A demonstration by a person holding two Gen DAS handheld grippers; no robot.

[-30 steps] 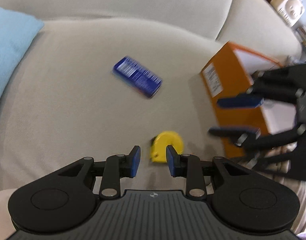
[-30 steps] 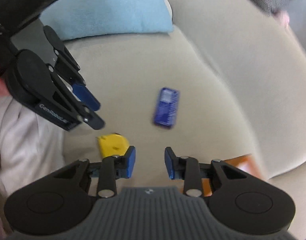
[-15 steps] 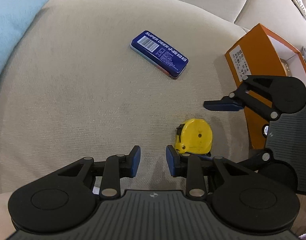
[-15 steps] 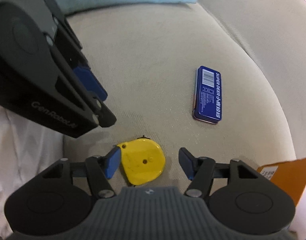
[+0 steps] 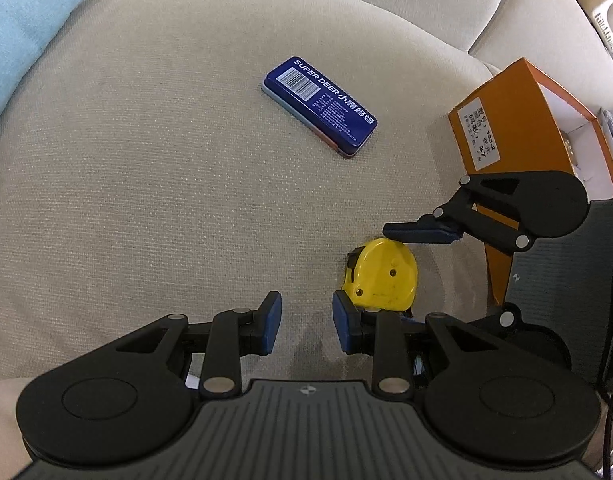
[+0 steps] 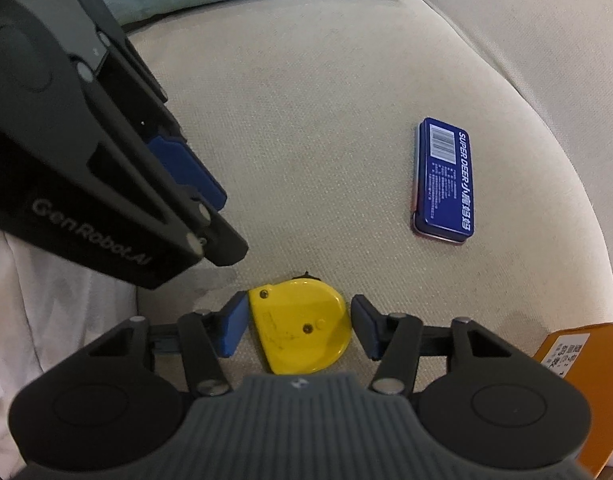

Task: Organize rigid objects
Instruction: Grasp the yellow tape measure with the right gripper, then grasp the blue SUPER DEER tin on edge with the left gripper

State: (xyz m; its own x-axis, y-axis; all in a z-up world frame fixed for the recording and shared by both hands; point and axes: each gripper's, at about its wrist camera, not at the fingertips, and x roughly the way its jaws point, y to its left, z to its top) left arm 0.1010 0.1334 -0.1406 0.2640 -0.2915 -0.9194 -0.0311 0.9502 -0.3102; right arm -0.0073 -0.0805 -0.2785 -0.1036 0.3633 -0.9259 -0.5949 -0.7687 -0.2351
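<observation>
A yellow tape measure (image 6: pixel 298 328) lies flat on the beige sofa seat (image 5: pixel 146 200). My right gripper (image 6: pixel 298 320) points down over it with the jaws closing; both blue pads (image 6: pixel 234 326) touch its sides. In the left wrist view the tape measure (image 5: pixel 386 272) shows with one right finger (image 5: pixel 420 233) against its far edge. My left gripper (image 5: pixel 306 320) hovers just left of it, jaws a little apart with nothing between them. A blue tin (image 5: pixel 320 106), labelled SUPER DEER, lies apart, farther back on the seat (image 6: pixel 444 178).
An open orange box (image 5: pixel 502 120) with a white inside stands at the seat's right, close to the right gripper. A light blue cushion (image 5: pixel 22 28) lies at the back left. White cloth (image 6: pixel 46 300) lies beside the seat's near edge.
The right gripper has come down over the yellow tape measure, widened its jaws, then narrowed them onto its sides. The left gripper sank slightly, then stayed still.
</observation>
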